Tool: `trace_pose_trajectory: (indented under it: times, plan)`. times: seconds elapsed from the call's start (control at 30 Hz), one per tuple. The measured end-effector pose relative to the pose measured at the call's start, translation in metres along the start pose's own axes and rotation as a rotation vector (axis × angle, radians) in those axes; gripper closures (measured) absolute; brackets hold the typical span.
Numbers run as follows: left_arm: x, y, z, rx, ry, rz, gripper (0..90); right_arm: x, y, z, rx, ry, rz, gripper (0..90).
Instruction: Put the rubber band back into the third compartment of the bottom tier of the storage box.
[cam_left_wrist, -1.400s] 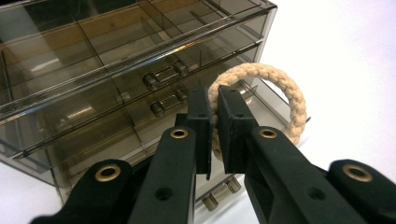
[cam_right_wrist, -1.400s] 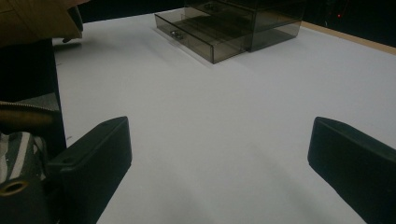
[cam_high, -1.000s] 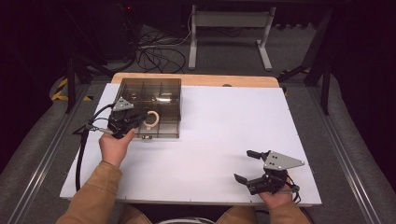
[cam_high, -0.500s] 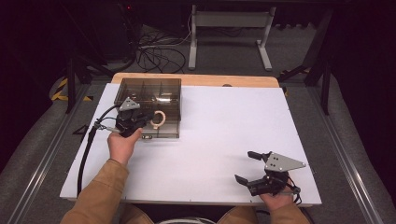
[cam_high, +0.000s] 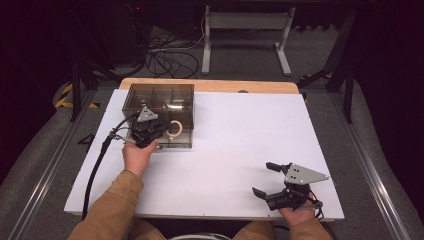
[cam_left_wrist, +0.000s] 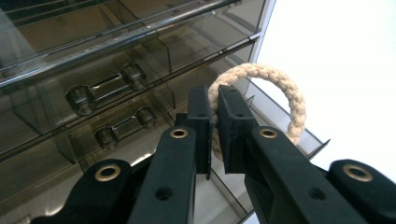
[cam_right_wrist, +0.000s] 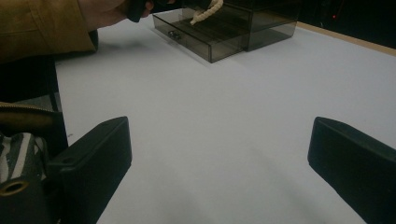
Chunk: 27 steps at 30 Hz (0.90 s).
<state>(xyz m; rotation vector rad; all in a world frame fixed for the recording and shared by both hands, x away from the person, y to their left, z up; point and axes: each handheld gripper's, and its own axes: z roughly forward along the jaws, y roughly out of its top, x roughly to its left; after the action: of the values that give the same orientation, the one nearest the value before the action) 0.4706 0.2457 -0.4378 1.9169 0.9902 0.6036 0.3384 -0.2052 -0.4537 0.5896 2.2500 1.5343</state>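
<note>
A cream braided rope ring (cam_left_wrist: 280, 88) is pinched between the pads of my left gripper (cam_left_wrist: 214, 116), which is shut on it. The ring (cam_high: 175, 130) hangs over the pulled-out drawer of a smoky clear plastic drawer box (cam_high: 160, 100) at the table's far left, with my left gripper (cam_high: 152, 131) just above the drawer's front. In the right gripper view the ring (cam_right_wrist: 205, 11) dangles over that drawer (cam_right_wrist: 210, 39). My right gripper (cam_high: 267, 180) rests near the front right edge, jaws wide apart and nothing between them (cam_right_wrist: 219, 154).
The box has two metal drawer handles (cam_left_wrist: 105, 91) on its fronts. A white table sheet (cam_high: 250, 135) stretches between the box and my right hand. A black cable (cam_high: 97, 165) trails from the left gripper off the table's left edge.
My left hand has carried the rope ring rightward and lower, from beside the box's left front to over the open drawer. The right gripper has kept still.
</note>
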Motion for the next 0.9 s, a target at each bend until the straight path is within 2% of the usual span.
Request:
trace_pose_trajectory:
  times: [0.13, 0.43, 0.9]
  plan:
    - [-0.003, -0.003, 0.006, -0.001, 0.005, 0.023, 84.2, 0.000, 0.000, 0.001, 0.001, 0.001, -0.003, 6.7]
    - [-0.006, -0.005, 0.015, 0.006, 0.005, 0.007, 84.0, 0.000, -0.001, 0.001, 0.004, 0.005, -0.001, 6.7]
    - [-0.012, -0.008, 0.025, 0.033, 0.024, 0.032, 83.7, 0.000, -0.001, 0.001, 0.004, 0.006, -0.001, 6.7]
